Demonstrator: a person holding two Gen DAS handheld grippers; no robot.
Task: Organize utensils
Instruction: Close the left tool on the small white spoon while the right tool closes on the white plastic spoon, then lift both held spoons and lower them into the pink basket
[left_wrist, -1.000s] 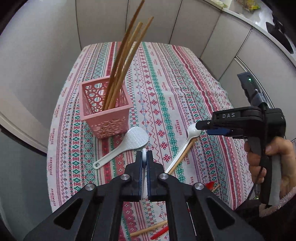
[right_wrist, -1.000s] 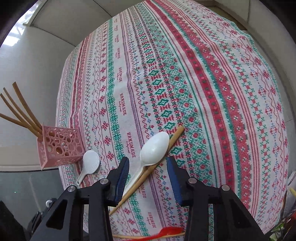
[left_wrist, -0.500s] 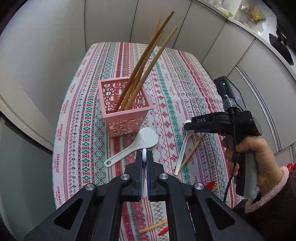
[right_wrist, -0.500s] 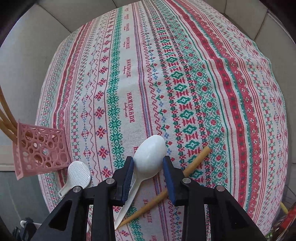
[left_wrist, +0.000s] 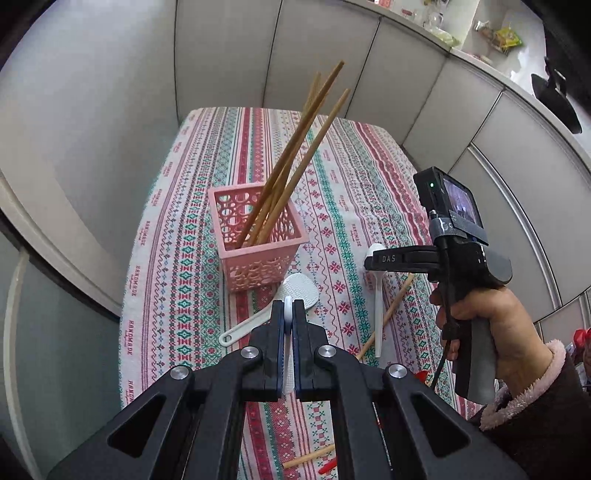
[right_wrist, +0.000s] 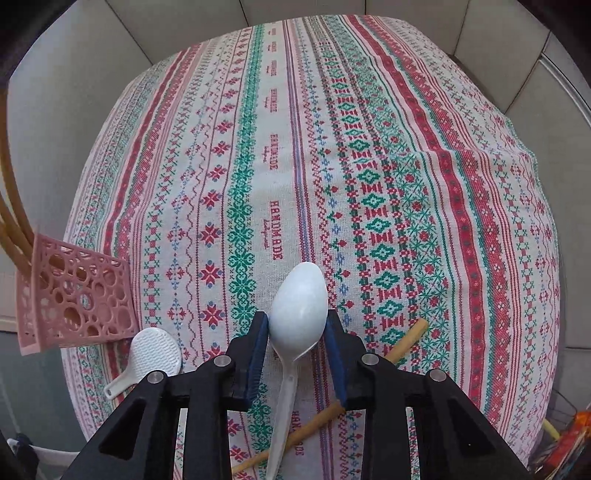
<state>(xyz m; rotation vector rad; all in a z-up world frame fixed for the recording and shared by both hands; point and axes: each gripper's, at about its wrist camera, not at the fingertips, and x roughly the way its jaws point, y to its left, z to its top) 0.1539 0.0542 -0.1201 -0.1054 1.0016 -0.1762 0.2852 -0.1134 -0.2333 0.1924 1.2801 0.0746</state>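
Observation:
A pink openwork basket (left_wrist: 258, 240) stands on the patterned tablecloth and holds several wooden chopsticks (left_wrist: 295, 162); it also shows in the right wrist view (right_wrist: 74, 295). My right gripper (right_wrist: 297, 325) is shut on the bowl of a white plastic spoon (right_wrist: 301, 302), whose handle hangs down over a wooden chopstick (right_wrist: 402, 339). In the left wrist view the spoon (left_wrist: 378, 295) hangs from the right gripper (left_wrist: 373, 260). My left gripper (left_wrist: 289, 314) is shut on a thin white utensil (left_wrist: 288, 347), held above a white rice paddle (left_wrist: 295, 295).
The rice paddle (right_wrist: 151, 354) lies in front of the basket. Another wooden chopstick (left_wrist: 308, 458) and a red utensil (left_wrist: 328, 467) lie near the table's front edge. Grey cabinet fronts (left_wrist: 221, 55) stand behind the table (right_wrist: 273, 147).
My right gripper has closed from open onto the spoon's bowl and lifted it off the chopstick. The left gripper has drawn back a little, still shut on its white utensil.

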